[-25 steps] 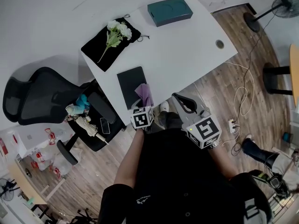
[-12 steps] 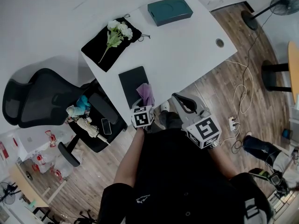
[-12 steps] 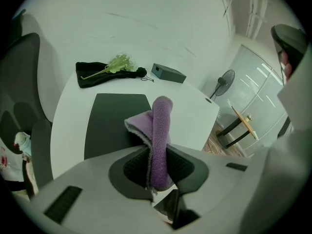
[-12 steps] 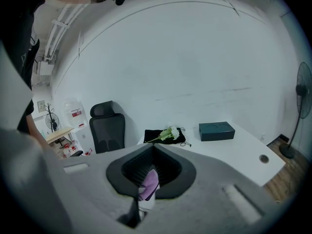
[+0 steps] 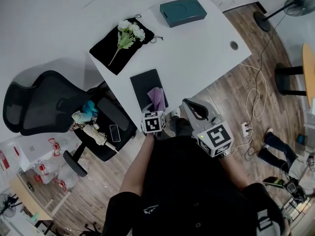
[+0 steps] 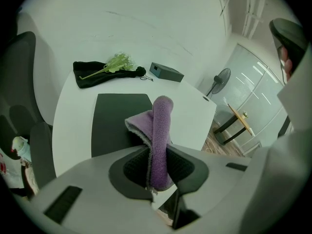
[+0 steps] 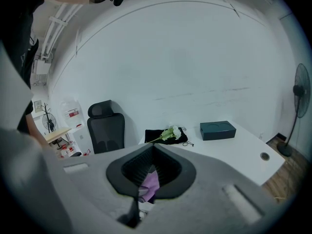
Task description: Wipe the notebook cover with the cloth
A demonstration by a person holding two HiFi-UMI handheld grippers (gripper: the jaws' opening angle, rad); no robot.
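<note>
Lying flat on the white desk [image 5: 197,53], the dark notebook [image 5: 143,85] sits close to the near edge, cover up. Its near right corner is covered by the purple cloth [image 5: 157,98], and the cube of the left gripper [image 6: 158,167] hides the edge beyond that.

Left gripper: jaws clamped on the cloth. A folded roll stands up out of them, over the notebook's near end (contact with the cover: cannot tell, either view). The cloth's lower end is lost between the pads.

Right gripper [image 7: 153,150]: jaws closed tip to tip, nothing between them. It is held off the desk edge, at about 4 o'clock from the notebook. A purple scrap shows through the gap behind the tips; that is the cloth, seen past them.

From the notebook:
- 11 o'clock: black pouch [image 5: 106,50] with white flowers [image 5: 129,32] laid on it.
- 1 o'clock: teal box [image 5: 183,11], at the far edge.
- 9 o'clock: black office chair [image 5: 39,104], off the desk.
- Fan [image 5: 299,4], far corner of the floor, partly cut by the frame.
</note>
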